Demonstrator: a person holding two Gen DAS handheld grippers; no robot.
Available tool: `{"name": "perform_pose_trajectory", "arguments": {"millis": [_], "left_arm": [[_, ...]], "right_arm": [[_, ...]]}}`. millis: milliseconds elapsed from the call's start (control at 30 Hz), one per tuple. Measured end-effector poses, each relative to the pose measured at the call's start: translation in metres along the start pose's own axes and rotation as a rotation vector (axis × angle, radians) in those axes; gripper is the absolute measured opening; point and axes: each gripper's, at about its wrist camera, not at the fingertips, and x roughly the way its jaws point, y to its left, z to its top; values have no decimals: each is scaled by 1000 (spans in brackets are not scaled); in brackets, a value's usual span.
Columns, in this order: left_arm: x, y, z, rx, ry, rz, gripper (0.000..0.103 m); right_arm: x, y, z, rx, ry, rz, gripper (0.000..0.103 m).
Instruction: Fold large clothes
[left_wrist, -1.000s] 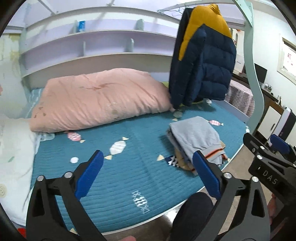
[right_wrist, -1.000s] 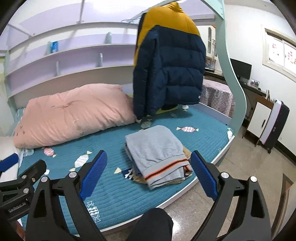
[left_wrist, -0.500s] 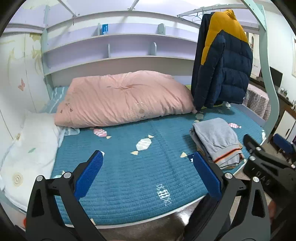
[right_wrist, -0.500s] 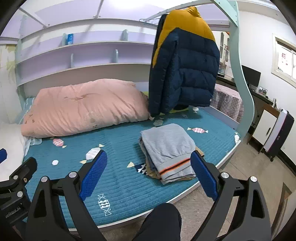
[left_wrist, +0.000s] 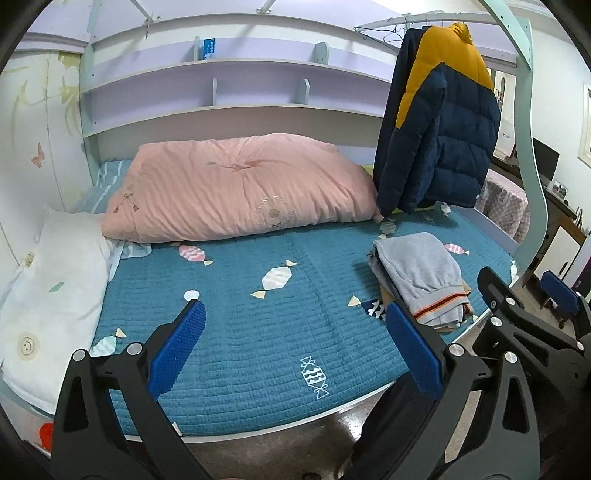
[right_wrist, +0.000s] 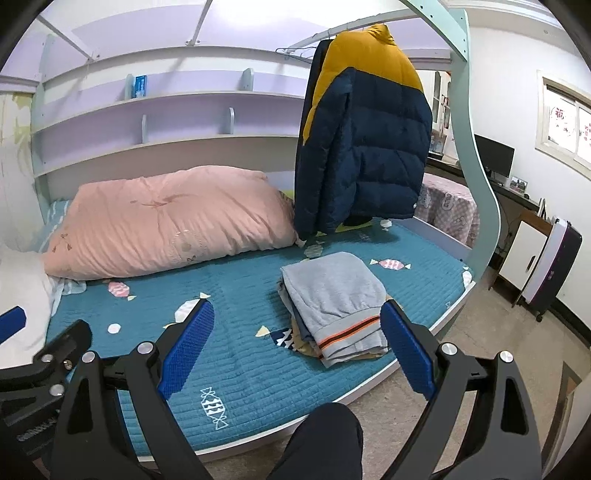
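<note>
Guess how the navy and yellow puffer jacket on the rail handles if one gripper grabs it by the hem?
The puffer jacket looks quilted and bulky, so probably light for its size. It hangs limp from the rail, so it will likely flop and sag around the pinch. The shell looks smooth, possibly slippery.

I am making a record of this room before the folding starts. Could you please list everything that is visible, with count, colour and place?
puffer jacket: 1, navy and yellow, hanging from the rail over the bed's far right
folded clothes: 1 stack, grey on top, bed's right front
quilt: 1, pink, back of bed
bed cover: 1, teal with candy print
pillow: 1, white, bed's left end
shelves: lilac, wall behind bed
monitor: 1, black, desk at right
left gripper: open, blue pads, holding nothing
right gripper: open, blue pads, holding nothing
</note>
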Motion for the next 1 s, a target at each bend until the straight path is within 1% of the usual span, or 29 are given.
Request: {"name": "perform_pose_trajectory", "arguments": {"millis": [167, 433, 1000], "left_arm": [[-1, 1, 0, -3, 2, -6, 98], [-4, -2, 0, -1, 14, 9, 98], [-9, -4, 0, -12, 11, 10, 98]], "right_arm": [[-3, -1, 0, 3, 1, -1, 88], [-3, 0, -1, 10, 24, 13, 88], [-13, -1, 0, 8, 4, 5, 88]]}}
